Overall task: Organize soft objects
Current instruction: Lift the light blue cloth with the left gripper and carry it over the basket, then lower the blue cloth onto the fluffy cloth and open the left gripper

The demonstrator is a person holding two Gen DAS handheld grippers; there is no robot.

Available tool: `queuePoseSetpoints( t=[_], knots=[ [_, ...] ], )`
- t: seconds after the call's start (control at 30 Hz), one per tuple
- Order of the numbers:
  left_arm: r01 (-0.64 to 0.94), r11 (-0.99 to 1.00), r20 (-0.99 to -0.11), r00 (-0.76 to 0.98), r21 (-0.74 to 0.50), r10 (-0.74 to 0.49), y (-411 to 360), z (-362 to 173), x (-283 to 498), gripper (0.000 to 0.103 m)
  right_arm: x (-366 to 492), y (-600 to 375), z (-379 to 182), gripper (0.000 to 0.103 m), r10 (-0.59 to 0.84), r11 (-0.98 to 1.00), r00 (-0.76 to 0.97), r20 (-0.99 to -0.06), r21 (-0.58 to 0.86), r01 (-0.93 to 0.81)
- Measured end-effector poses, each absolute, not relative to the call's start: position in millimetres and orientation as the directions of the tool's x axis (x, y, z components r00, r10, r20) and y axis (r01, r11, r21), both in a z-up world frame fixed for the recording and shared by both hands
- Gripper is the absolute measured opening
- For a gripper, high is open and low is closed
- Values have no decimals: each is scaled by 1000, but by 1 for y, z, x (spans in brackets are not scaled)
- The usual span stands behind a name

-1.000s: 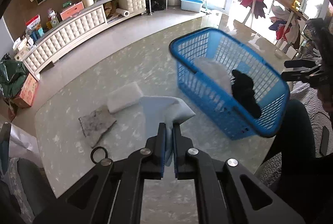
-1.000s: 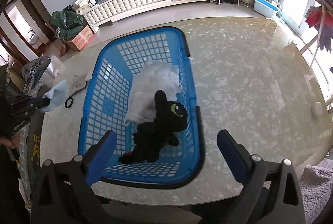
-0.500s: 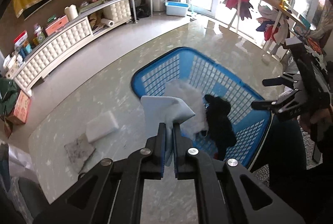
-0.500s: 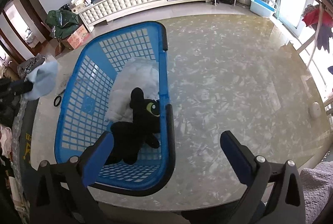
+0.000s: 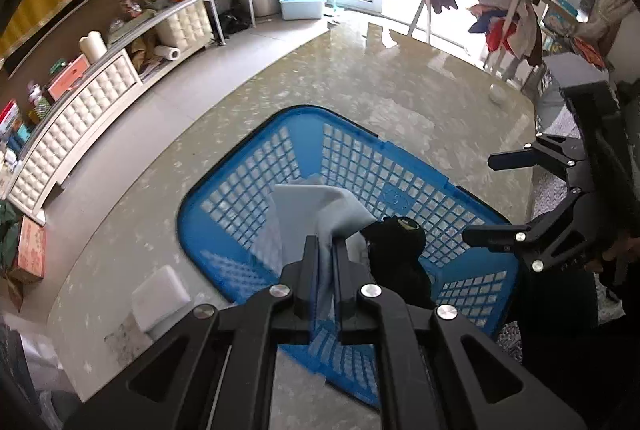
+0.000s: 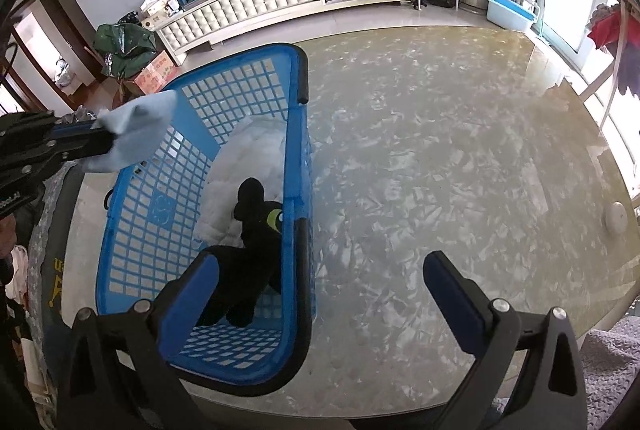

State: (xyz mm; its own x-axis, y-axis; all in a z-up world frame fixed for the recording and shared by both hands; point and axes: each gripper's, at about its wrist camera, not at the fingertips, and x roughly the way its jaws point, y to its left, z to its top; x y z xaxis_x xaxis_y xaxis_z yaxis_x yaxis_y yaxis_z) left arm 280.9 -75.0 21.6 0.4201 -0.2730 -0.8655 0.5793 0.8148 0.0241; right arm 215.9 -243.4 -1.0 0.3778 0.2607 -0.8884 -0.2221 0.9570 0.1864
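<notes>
My left gripper (image 5: 324,250) is shut on a pale blue cloth (image 5: 316,206) and holds it above the near left edge of the blue basket (image 5: 248,150). The cloth also shows in the right wrist view (image 6: 136,126), over the basket's rim (image 6: 298,134). In the basket lie a black plush toy (image 6: 256,230) and a white fluffy piece (image 6: 248,166). The plush also shows in the left wrist view (image 5: 396,254). My right gripper (image 6: 320,282) is open and empty, above the basket's near right corner; it also shows in the left wrist view (image 5: 484,198).
A white foam block (image 5: 160,296) and a grey patch (image 5: 120,342) lie on the marble table (image 6: 440,150) left of the basket. A small white round object (image 6: 615,220) sits near the table's right edge. A cabinet and shelves stand beyond.
My left gripper has carried the cloth from beside the foam block to over the basket. My right gripper has shifted right, so the basket sits further left in its view.
</notes>
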Motion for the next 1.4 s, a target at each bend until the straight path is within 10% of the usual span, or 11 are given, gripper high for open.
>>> queuePoseSetpoints(
  t=[0.9,1.4],
  knots=[
    [640,767,-943,285,53,-172,-116,-52,326,5,230,-247,-21,103,306,946,337,-890,246,-209],
    [575,818,-947,268,8,-179,-99,-50,330,64,230,-251,-26,103,330,940,328,-885,277,-199]
  ],
)
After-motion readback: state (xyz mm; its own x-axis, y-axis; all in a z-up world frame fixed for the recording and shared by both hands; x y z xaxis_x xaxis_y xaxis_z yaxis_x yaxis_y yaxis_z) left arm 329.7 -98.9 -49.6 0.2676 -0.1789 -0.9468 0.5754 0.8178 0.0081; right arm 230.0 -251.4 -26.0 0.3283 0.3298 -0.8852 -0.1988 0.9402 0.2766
